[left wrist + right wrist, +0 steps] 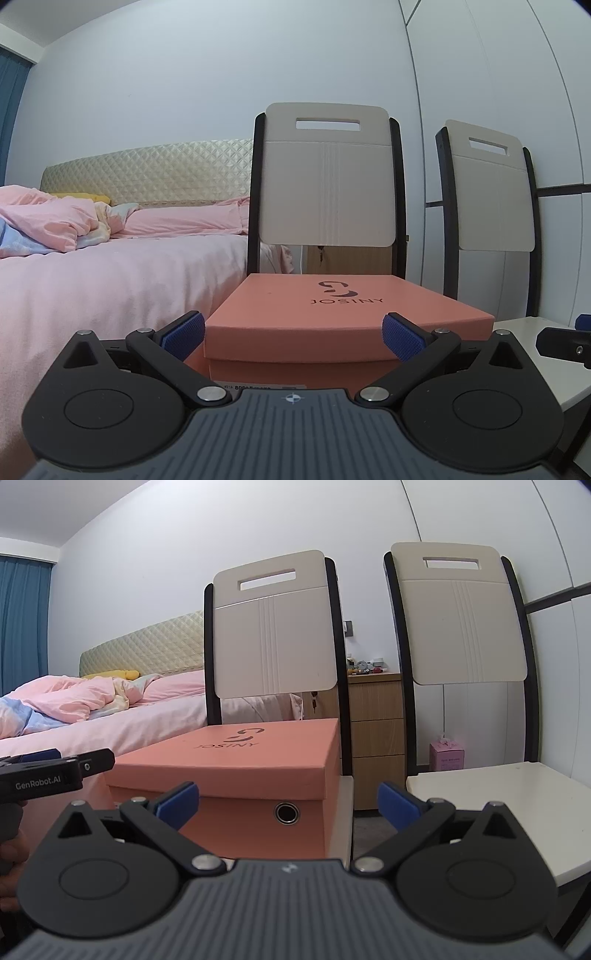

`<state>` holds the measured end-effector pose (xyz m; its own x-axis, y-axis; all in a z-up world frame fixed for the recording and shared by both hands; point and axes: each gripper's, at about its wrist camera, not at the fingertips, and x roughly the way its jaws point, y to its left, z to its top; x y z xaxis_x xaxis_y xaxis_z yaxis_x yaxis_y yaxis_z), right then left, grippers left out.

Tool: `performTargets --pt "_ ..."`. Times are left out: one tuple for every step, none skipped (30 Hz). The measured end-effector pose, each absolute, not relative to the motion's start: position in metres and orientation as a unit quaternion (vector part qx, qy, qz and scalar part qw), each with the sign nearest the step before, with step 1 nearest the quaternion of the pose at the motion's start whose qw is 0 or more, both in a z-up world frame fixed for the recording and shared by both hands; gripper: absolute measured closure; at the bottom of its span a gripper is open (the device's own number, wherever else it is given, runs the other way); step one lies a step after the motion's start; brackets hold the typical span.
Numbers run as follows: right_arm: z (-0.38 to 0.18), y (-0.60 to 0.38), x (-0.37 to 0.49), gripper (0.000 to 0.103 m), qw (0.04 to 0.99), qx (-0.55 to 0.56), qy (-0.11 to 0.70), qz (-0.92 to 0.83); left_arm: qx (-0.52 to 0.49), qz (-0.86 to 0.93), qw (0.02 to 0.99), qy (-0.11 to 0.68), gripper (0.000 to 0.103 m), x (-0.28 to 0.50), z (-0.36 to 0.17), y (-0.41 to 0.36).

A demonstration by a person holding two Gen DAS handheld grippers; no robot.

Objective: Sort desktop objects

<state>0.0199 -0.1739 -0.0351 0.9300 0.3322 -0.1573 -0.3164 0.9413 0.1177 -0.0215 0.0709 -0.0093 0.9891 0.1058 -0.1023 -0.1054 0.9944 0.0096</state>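
Observation:
A closed salmon-pink shoebox point(332, 314) marked JOSINY sits on the seat of a chair point(327, 177). My left gripper point(293, 338) is open and empty, its blue pads on either side of the box's near end, close to it. In the right wrist view the same box point(236, 768) shows its end with a metal eyelet point(286, 813). My right gripper point(288, 805) is open and empty, just in front of the box's right corner. The left gripper also shows at the left edge of the right wrist view point(55, 768).
A second chair point(461, 627) with a bare white seat point(498, 805) stands to the right. A bed with pink bedding point(110, 280) lies to the left. A wooden drawer unit point(375, 723) and a small pink box point(446, 755) stand behind the chairs.

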Motion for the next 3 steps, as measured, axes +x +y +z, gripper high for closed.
performTargets --pt "-0.0353 -0.1737 0.02 0.0 0.981 0.045 0.088 0.165 0.003 0.053 0.997 0.052 0.0 -0.0214 -0.0094 0.0707" --pt "-0.0356 -0.1735 0.0201 0.0 0.981 0.045 0.087 0.166 0.003 0.053 0.997 0.052 0.0 -0.0216 -0.0097 0.0707" --pt "-0.0357 -0.1734 0.0203 0.0 0.981 0.045 0.087 0.166 0.003 0.053 0.997 0.052 0.0 -0.0217 -0.0097 0.0707"
